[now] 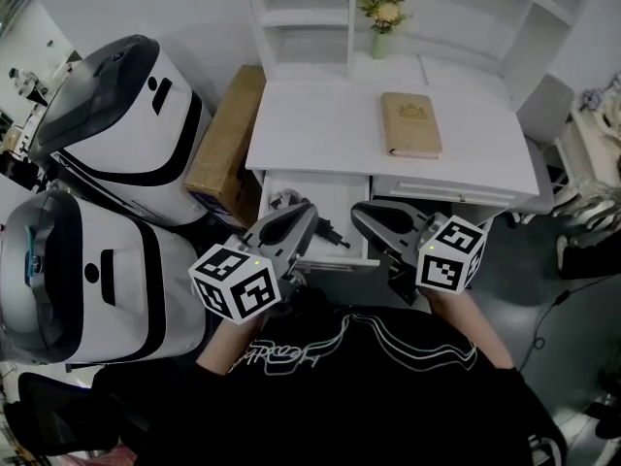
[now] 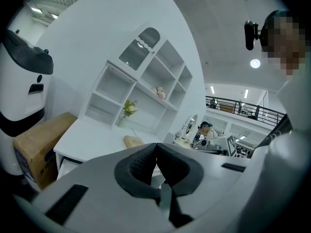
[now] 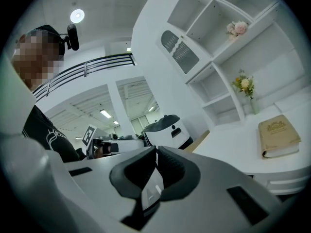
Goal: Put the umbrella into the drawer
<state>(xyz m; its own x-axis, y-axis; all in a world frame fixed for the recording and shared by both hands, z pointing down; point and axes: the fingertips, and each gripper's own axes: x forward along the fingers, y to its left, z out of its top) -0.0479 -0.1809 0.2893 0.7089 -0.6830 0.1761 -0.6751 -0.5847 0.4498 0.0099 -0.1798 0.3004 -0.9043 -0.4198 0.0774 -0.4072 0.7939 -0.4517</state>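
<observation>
In the head view a white drawer (image 1: 335, 197) stands pulled out under the left half of the white desk (image 1: 320, 124). A dark object (image 1: 332, 231), which looks like the black umbrella, lies inside the drawer, mostly hidden behind my left gripper (image 1: 309, 210). That gripper hovers over the drawer's front, shut with nothing between its pads (image 2: 146, 161). My right gripper (image 1: 361, 212) hangs beside it, in front of the closed right drawer (image 1: 437, 190), also shut and empty. In the left gripper view and the right gripper view the pads (image 3: 170, 171) meet at their tips.
A tan book (image 1: 410, 124) and a vase of flowers (image 1: 380, 17) sit on the desk below white shelves (image 1: 301, 8). A cardboard box (image 1: 225, 144) and two large white machines (image 1: 126, 124) stand at the left. A person's black shirt (image 1: 330, 386) fills the bottom.
</observation>
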